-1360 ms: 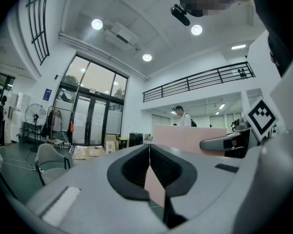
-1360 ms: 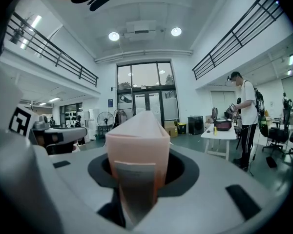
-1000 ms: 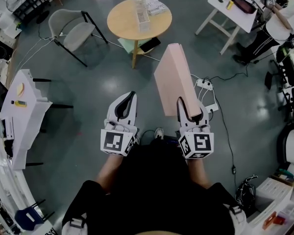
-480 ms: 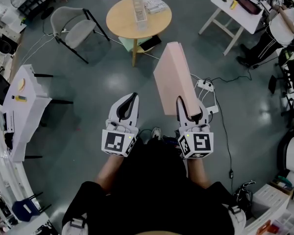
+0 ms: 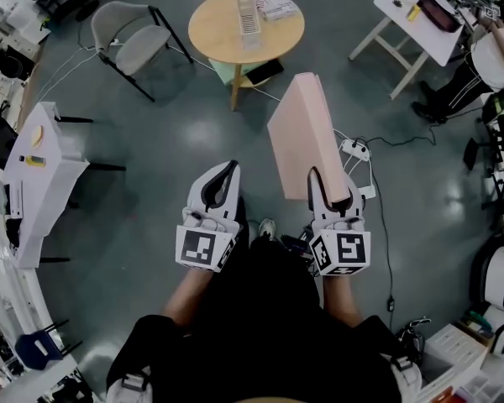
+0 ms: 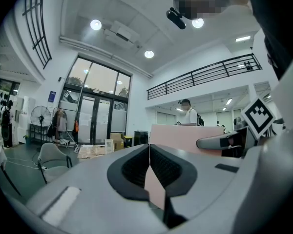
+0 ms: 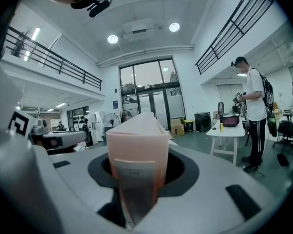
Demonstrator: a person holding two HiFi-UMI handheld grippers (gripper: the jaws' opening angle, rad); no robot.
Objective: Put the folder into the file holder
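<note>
So the right tool is pinching the bottom edge of the pink folder, which sticks up and away from the person, tilted a bit, out over the dark floor. The left tool is pressed together with nothing in it, hanging just beside the right one at about the same height. The file holder stands upright on the round wooden desk well ahead, nowhere near the folder. A grey chair sits left of that desk.

Matt pink folder, glossy floor (wooden table).
</note>
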